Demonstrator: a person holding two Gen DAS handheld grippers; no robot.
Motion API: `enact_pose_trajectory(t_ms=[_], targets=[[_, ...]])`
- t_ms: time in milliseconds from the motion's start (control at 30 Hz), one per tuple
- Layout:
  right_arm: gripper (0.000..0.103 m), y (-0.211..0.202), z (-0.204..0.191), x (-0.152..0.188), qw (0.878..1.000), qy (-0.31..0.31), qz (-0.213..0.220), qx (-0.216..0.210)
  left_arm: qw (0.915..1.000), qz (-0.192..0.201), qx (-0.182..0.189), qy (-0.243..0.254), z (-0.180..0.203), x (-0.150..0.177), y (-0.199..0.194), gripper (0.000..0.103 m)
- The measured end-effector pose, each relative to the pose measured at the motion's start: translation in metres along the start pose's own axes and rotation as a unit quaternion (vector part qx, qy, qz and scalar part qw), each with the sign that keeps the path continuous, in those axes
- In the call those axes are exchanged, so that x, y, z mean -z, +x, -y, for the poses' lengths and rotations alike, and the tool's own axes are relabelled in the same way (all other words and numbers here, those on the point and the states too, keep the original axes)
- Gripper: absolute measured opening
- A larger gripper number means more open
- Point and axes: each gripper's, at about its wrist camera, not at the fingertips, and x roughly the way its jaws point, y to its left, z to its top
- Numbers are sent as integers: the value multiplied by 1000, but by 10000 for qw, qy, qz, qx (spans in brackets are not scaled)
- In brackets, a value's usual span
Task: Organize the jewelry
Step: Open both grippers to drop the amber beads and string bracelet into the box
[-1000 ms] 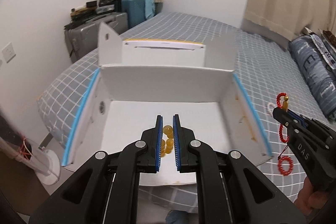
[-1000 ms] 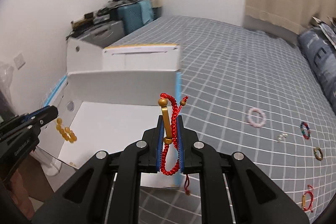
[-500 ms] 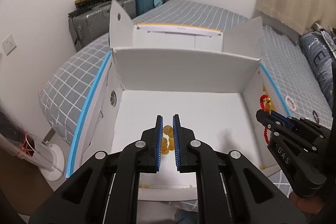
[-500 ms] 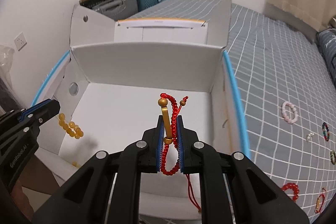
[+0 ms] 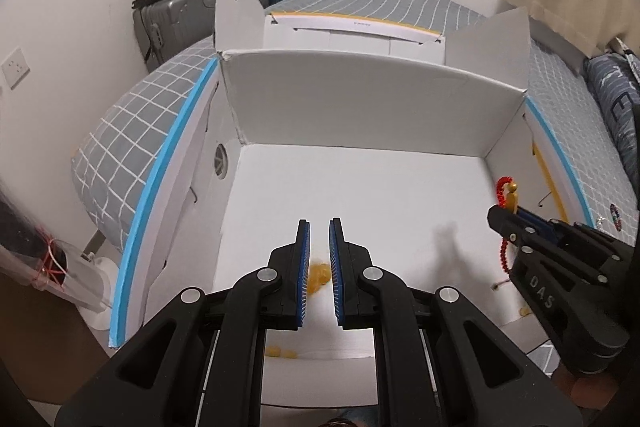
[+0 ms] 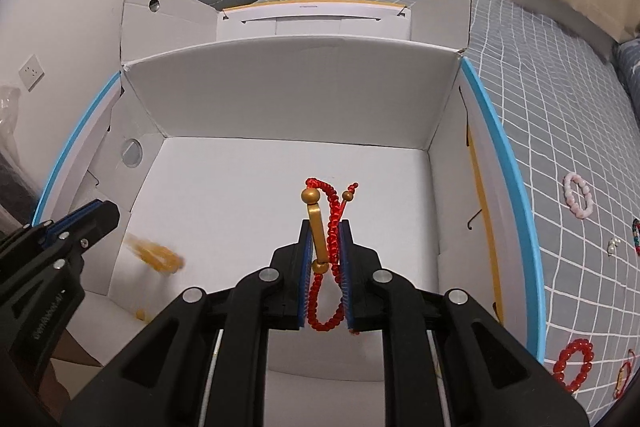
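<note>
A white open cardboard box (image 5: 360, 99) (image 6: 296, 87) lies on the bed, and both grippers hang over its floor. My left gripper (image 5: 319, 223) (image 6: 106, 209) is over the near left part; its jaws are opening with nothing between the pads. The amber bead bracelet (image 5: 318, 273) (image 6: 158, 255) shows as a blur below its tip, loose over the box floor. At the box's right side my right gripper (image 6: 324, 223) (image 5: 496, 215) still pinches the red bead bracelet (image 6: 332, 227) with a gold bar; its jaws are opening too.
Several bracelets lie on the grey checked bedspread right of the box, among them a pink one (image 6: 576, 195) and a red bead one (image 6: 574, 367). Loose amber beads (image 5: 280, 352) rest on the box's front flap. Suitcases (image 5: 176, 15) stand by the wall.
Both grippers came forward and down over the box. The amber bracelet slipped out of the left jaws and dropped toward the floor of the box. The red bracelet stayed in the right jaws.
</note>
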Motion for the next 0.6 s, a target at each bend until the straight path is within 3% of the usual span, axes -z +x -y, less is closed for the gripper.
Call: enact_pose_trajectory(t_ms=[33,100,133,200,233,267,367,500,600], targets=[[33,0,-1,-1,10000,11,24,-58,10000,-4,-28,2,0,-1,0,16],[53,-5,0,-2,9999,74,108,-81,10000,40,-49,-42,-3,0,-3,34],[60,-8,-1,-3,9998,79,180,-60,9999,90,-102,-99,-6,-1,-6,47],[72,-16,-2,-4,9995,56,307,-5,9994,227,-224,-142,-10,-1,-14,58],[79,-21,-2,-4,9993,53,365,9,9992,275,-227,-162,-11,-1,-17,68],[81,-25,-2,-5,9991,57,416,13,9990,337,-221,-189,-12,-2,-21,76],[87,-38,-1,-6,9983,29,571,82,9984,452,-247,-221,-14,-1,-31,86],[95,-51,4,-9,9974,60,711,121,9970,648,-281,-318,-15,-2,-43,94],[95,-60,9,-7,9964,51,820,215,9961,723,-301,-403,-15,-3,-51,97]])
